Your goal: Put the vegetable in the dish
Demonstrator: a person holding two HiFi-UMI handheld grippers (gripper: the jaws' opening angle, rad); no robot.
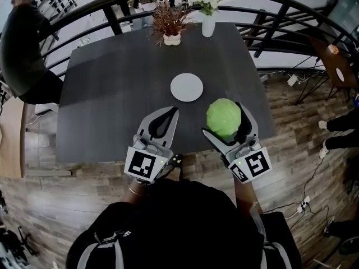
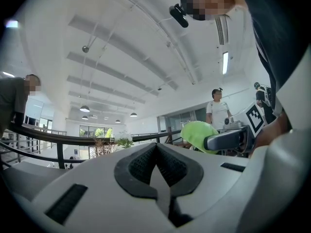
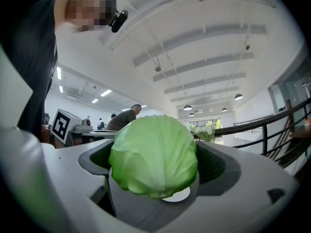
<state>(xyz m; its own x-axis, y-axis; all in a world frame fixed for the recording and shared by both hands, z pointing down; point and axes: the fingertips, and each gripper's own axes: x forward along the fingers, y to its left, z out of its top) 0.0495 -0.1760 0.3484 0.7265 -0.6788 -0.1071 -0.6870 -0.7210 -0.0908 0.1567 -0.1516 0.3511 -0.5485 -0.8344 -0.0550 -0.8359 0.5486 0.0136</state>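
Observation:
A round green cabbage (image 1: pixel 224 117) sits between the jaws of my right gripper (image 1: pixel 227 116), which is shut on it above the table's near right part. The right gripper view is filled by the same cabbage (image 3: pixel 154 156), with a sliver of the white dish (image 3: pixel 177 195) under it. On the dark table (image 1: pixel 112 83) the flat white dish (image 1: pixel 187 87) lies just ahead, left of the cabbage. My left gripper (image 1: pixel 167 116) hovers beside it, jaws shut with nothing in them; from its own view the left gripper (image 2: pixel 156 160) shows pads meeting, with the cabbage (image 2: pixel 198 134) off to the right.
At the table's far edge stand a potted dry plant (image 1: pixel 170 22) and a white vase of flowers (image 1: pixel 207 10). A dark curved railing (image 1: pixel 84 10) runs behind. A person in dark clothes (image 1: pixel 22 49) stands at far left. Cables (image 1: pixel 305 200) lie on the wooden floor.

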